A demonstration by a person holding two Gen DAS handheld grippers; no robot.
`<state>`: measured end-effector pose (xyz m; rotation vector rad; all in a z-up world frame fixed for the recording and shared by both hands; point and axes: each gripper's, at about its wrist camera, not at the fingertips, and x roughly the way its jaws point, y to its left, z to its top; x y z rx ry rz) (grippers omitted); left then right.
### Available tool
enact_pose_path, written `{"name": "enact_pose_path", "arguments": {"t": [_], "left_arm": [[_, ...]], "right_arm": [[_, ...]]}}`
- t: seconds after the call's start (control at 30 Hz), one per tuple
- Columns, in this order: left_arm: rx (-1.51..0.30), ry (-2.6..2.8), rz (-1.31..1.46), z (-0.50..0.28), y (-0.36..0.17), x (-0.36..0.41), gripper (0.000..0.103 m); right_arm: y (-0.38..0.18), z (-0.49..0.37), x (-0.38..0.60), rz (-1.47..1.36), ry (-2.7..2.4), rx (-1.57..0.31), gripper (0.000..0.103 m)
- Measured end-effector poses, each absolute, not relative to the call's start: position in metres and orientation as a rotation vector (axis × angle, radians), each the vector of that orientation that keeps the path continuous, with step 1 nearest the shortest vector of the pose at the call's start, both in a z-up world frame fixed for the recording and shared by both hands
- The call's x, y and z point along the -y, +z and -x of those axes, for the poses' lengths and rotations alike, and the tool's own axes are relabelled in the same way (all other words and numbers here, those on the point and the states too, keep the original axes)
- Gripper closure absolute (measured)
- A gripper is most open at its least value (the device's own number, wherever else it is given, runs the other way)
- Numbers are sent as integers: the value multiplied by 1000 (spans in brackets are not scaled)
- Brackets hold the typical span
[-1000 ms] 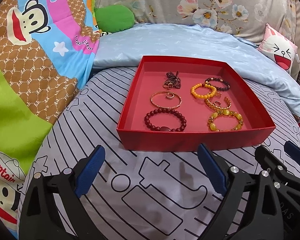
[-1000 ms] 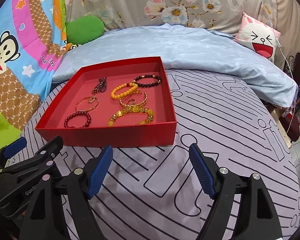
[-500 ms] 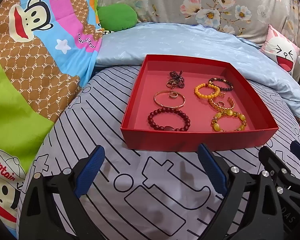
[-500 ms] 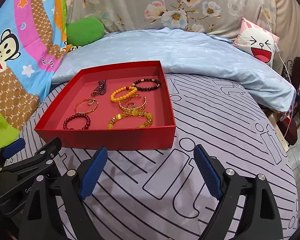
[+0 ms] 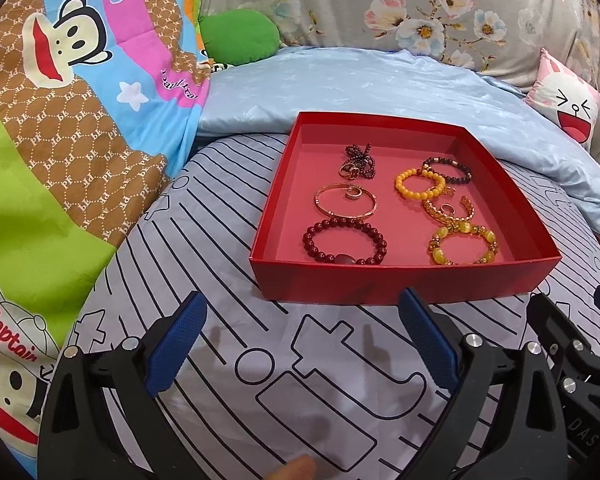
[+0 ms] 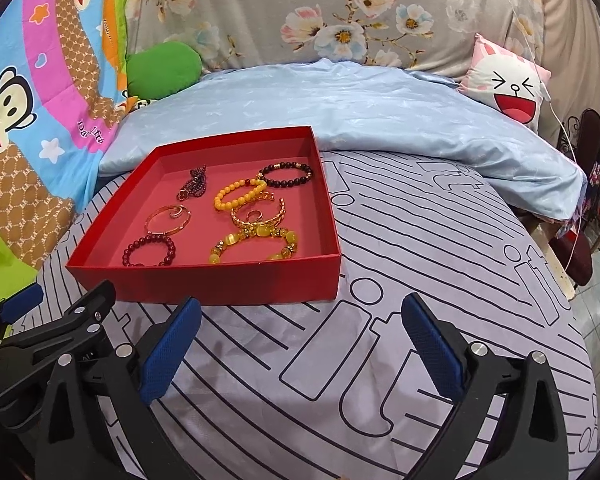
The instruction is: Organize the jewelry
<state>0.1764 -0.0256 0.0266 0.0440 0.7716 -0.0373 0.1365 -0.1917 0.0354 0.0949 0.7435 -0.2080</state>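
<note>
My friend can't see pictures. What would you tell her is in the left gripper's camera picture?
A red tray of bracelets sits on a striped bedsheet, just beyond the open left gripper. A dark red bead bracelet and a yellow bead bracelet lie nearest; the right gripper shows at the right.

The cartoon blanket [image 5: 60,128] carries most of the readable text. In the left wrist view, the red word "Captain" stands on it at about 8 o'clock, beside a small airplane drawing. Its brown honeycomb part is covered with small repeated letters "PF". On its pink band, a dark handwritten word starts with "Daul", and the rest is not clear. In the right wrist view, the same blanket [image 6: 32,80] shows the word "frank" at 10 o'clock on the pink stripe. The right hand-held gripper [image 5: 580,392], seen in the left wrist view at 4 o'clock, has the embossed letters "DAS" on its black body.
</note>
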Motion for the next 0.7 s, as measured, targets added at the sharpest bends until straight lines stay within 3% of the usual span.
{"name": "enact_pose_path", "arguments": {"t": [0.7], "left_arm": [[-773,-30,-38,-176,27,23,11]], "right_arm": [[33,-135,190,-95,-207,-752,6]]}}
